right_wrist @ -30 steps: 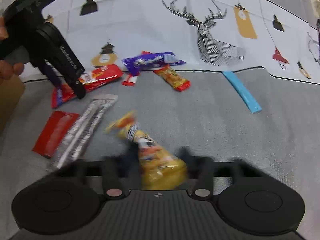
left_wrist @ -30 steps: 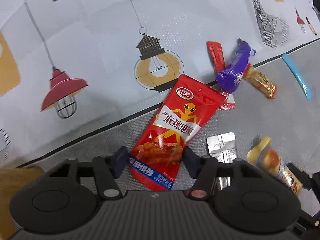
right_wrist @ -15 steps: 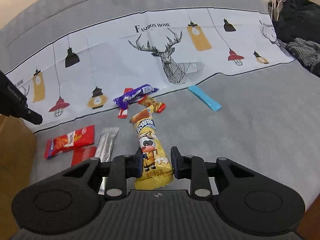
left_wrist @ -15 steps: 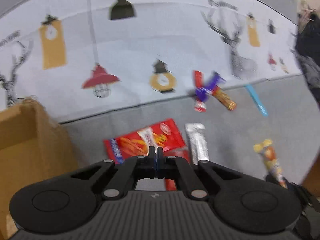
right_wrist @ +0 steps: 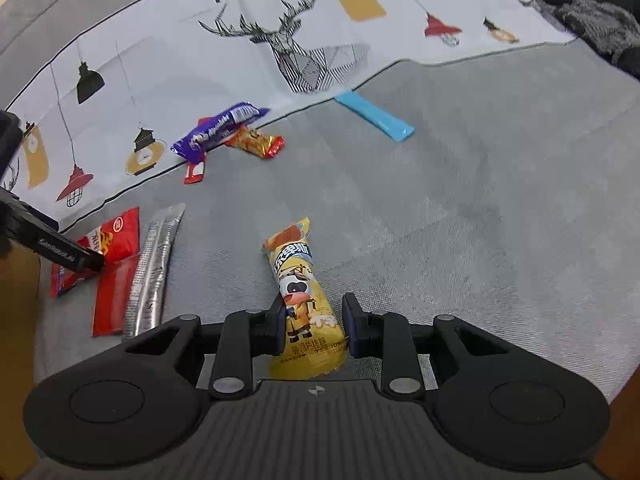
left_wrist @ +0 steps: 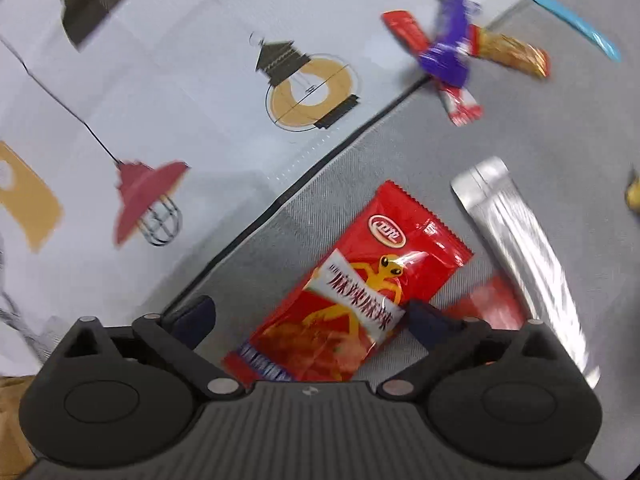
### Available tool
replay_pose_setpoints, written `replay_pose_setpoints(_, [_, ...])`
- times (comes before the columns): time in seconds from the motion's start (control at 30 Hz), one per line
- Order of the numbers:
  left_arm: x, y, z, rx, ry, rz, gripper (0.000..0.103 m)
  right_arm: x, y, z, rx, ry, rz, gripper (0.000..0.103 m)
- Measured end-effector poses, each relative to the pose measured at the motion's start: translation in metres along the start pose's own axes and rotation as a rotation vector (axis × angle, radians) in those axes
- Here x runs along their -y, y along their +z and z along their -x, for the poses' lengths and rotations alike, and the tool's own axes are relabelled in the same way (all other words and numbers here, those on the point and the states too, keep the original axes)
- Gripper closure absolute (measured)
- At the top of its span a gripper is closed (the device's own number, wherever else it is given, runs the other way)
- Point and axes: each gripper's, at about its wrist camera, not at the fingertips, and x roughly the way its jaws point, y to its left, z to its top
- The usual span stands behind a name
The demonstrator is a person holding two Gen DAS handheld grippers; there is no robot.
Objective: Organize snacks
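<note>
Left gripper (left_wrist: 310, 314) opening wide over the red snack packet (left_wrist: 352, 300), which lies flat on grey fabric (left_wrist: 540, 140) between the spread pads, right pad overlapping its edge, no squeeze. Glossy red, yellow alien figure, white label band. Half a second back: jaws shut, packet farther off. Right gripper (right_wrist: 314, 326) narrowed onto the yellow snack stick (right_wrist: 306, 308), pads against both sides; cow cartoon, twisted top. Silver sachet (left_wrist: 520, 248) just beside.
</note>
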Motion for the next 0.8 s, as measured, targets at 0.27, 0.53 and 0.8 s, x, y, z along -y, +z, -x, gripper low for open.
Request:
replay_pose_setpoints(0.27, [-0.041,-0.018,0.020,0.046,-0.209,0.316,0.081,0.000,0.000,-0.010,-0.003,-0.016,-0.016,0.075])
replay_pose_setpoints(0.53, [-0.050,-0.064,0.107,0.190,-0.235,0.408,0.095,-0.016,-0.007,0.040,0.081,-0.005,-0.022,0.076])
replay_pose_setpoints(0.8, [-0.047,-0.112,0.210,0.362,-0.228,0.447,0.095,-0.042,-0.011,0.104,0.158,0.053,-0.013,0.076])
